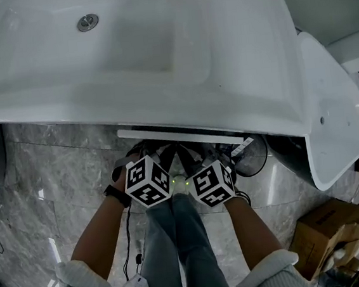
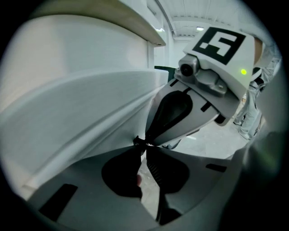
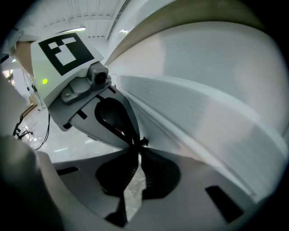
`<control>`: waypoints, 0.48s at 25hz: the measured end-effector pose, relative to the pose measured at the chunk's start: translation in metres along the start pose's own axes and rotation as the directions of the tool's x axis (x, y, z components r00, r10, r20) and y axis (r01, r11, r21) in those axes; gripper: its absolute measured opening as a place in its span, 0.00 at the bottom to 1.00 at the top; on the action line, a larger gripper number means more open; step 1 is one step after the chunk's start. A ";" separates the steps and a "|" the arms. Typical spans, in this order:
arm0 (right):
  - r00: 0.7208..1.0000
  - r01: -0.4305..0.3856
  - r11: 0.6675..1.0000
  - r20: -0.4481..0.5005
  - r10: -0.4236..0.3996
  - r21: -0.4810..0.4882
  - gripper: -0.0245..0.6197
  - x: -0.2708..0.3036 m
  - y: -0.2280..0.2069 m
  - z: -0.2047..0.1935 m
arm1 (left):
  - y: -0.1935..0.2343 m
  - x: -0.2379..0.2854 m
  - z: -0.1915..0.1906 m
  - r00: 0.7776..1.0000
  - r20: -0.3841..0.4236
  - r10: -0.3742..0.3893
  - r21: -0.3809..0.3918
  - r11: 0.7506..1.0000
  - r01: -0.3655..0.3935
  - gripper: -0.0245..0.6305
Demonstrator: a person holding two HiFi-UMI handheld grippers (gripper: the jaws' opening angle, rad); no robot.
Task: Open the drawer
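Note:
A white drawer (image 1: 178,135) juts a little way out from under the white washbasin (image 1: 245,101). In the left gripper view its front (image 2: 86,117) fills the left side, and in the right gripper view its front (image 3: 207,122) fills the right. My left gripper (image 1: 171,152) and right gripper (image 1: 190,152) sit side by side just below it, with their marker cubes towards me. The left gripper (image 2: 142,143) has its tips pinched together at the drawer front's edge. The right gripper (image 3: 137,145) is pinched there too, tip to tip with the left. Only a thin sliver of floor shows between each pair of jaws.
The basin's drain (image 1: 87,22) is at the far left. A second white fixture (image 1: 333,117) stands at the right, with a cardboard box (image 1: 329,229) on the marble floor (image 1: 48,166) below it. The person's legs (image 1: 178,248) are straight under the grippers.

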State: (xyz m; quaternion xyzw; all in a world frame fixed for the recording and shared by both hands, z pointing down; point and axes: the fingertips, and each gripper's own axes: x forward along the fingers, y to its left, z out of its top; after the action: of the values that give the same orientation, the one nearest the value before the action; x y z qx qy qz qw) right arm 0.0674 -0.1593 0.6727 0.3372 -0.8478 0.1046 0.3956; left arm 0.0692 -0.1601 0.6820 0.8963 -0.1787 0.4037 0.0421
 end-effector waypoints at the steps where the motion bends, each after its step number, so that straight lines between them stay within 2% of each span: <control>1: 1.000 0.006 1.000 0.001 -0.006 0.010 0.07 -0.001 0.003 -0.002 | -0.003 -0.001 -0.001 1.000 -0.002 0.000 -0.001 1.000 0.000 0.10; 12: 1.000 0.001 1.000 -0.020 0.000 0.028 0.07 -0.011 0.021 -0.009 | -0.022 -0.010 -0.009 1.000 -0.015 0.010 -0.019 1.000 -0.011 0.10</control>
State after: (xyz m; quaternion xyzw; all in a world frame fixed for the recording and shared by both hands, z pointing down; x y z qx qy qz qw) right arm 0.0639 -0.1347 0.6725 0.3418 -0.8422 0.1198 0.3995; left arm 0.0646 -0.1351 0.6819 0.8918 -0.1870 0.4088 0.0499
